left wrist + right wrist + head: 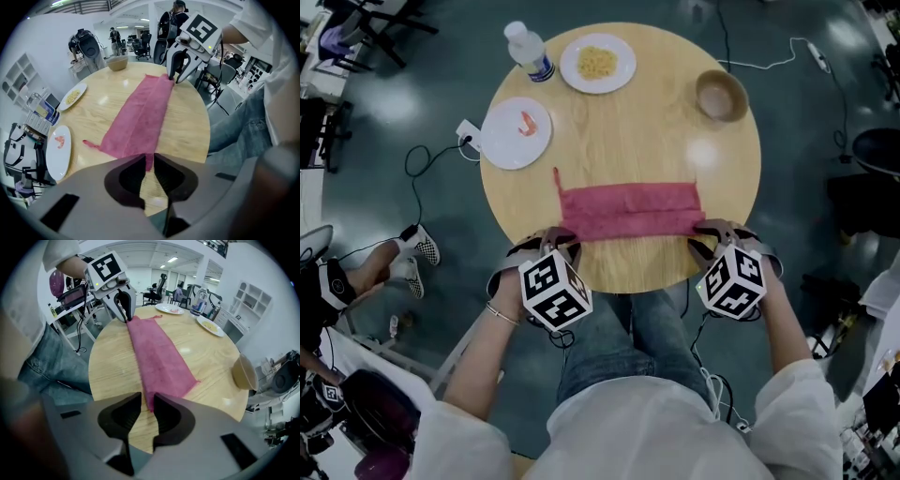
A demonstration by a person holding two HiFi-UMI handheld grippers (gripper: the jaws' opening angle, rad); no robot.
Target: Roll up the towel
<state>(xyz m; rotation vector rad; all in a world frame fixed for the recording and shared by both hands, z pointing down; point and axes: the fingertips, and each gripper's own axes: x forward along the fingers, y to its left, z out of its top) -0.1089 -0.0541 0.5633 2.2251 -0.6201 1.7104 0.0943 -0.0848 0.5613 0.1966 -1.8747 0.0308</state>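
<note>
round pale wooden table: carries everything below; i sit at its near edge.

white round plate, left, far of the cloth: holds one small orange-pink morsel. well apart from the work.

clear plastic bottle with white cap, far left: upright, out of the way.

left gripper: points steeply down at the near-left corner of the cloth. in the left gripper view the fingers are nearly together, with a sliver of pink fabric pinched between them.

second white plate, far centre: yellow food heaped on it.

red-pink cloth towel: folded into a long band, lying flat across the near half of the table from left to right. a thin tail sticks out toward the far side at its left end. no roll started, by my reading.

right gripper: at the near-right corner, also aimed steeply down. in the right gripper view its fingers are drawn close and nip the towel's corner.

round wooden bowl, far right: clear of the towel.

step in hand: taking hold of the near edge at both corners. the next move, i judge, calls for lifting that edge slightly and turning it over toward the far side, both hands level and together, so the roll starts tight and straight.
</note>
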